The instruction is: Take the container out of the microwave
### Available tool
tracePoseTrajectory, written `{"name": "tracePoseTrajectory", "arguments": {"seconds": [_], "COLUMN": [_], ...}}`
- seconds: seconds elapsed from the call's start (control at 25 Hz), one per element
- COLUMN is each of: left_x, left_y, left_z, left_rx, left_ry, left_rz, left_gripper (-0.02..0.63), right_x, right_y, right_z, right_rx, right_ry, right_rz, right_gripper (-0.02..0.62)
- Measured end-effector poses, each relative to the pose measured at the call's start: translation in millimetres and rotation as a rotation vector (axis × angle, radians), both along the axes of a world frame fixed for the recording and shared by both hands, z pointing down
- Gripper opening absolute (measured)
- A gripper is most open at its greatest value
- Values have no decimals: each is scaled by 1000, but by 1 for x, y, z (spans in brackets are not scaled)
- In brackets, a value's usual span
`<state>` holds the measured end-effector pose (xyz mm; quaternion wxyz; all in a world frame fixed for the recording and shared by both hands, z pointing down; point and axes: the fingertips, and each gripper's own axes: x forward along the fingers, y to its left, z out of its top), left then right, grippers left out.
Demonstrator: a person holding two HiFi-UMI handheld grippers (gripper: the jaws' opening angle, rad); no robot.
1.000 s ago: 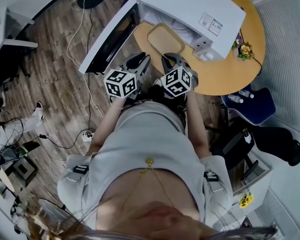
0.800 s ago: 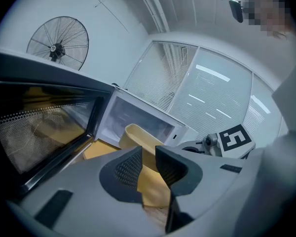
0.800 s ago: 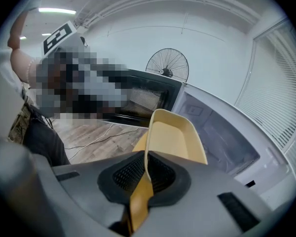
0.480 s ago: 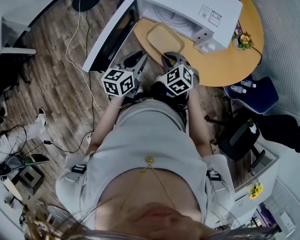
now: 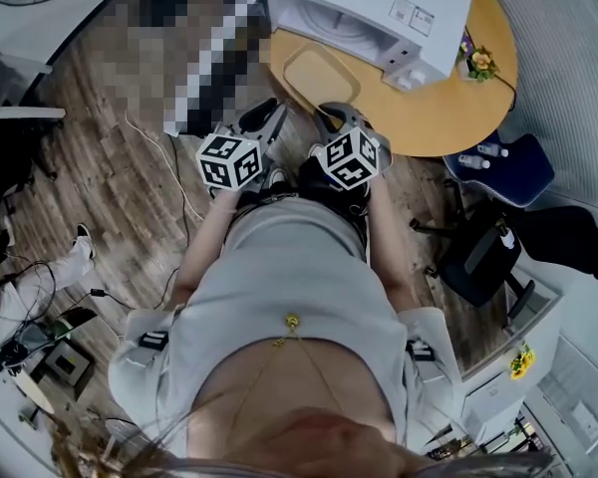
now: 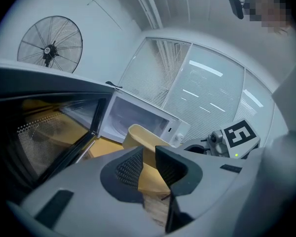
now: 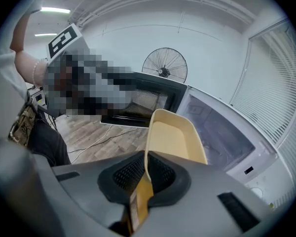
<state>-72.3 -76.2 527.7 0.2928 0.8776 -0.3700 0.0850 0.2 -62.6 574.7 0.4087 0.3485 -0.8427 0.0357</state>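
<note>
**Mia:** What is way over on the left?

**Ben:** The dark microwave door (image 6: 39, 132). It is swung wide open. A big round fan (image 6: 50, 46) stands far behind it.

**Mia:** And the left tongs (image 6: 149, 157)?

**Ben:** Their two jaws stand a bit apart. Nothing is pinched in them. You can see the container through the gap, but it is further off and the pads do not touch it.

**Mia:** What about the right tongs (image 7: 144, 164)?

**Ben:** They are just beside the left ones. Their jaws are almost shut, and they pinch the thin near rim of the container (image 7: 175, 135).

**Mia:** So where is the container?

**Ben:** It is a pale yellow tub. It is out of the microwave, right in front of the open mouth. It sits over the round wooden table (image 5: 448, 118), by the table's near left edge. I cannot tell if its bottom rests on the table or is lifted a little.

**Mia:** Where is the microwave?

**Ben:** The white microwave (image 5: 369, 8) stands along the far edge of the table, just behind the container.

**Mia:** Anything more on the right?

**Ben:** Little yellow flowers (image 5: 478, 63) at the table's right edge, next to the microwave's corner.
</note>
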Motion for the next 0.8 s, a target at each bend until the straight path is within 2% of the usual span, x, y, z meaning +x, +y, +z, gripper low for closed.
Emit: {"name": "tracePoseTrajectory", "arguments": {"seconds": [0.8], "left_x": [-12], "left_y": [18], "left_z": [9], "left_rx": [-1], "left_ry": [-25], "left_rz": [33], "left_gripper": [86], "right_x": [-5], "right_y": [36], "right_z": [-4], "right_rx": [-11], "right_ry": [-23], "right_rz": [46], "right_gripper": [30]}}
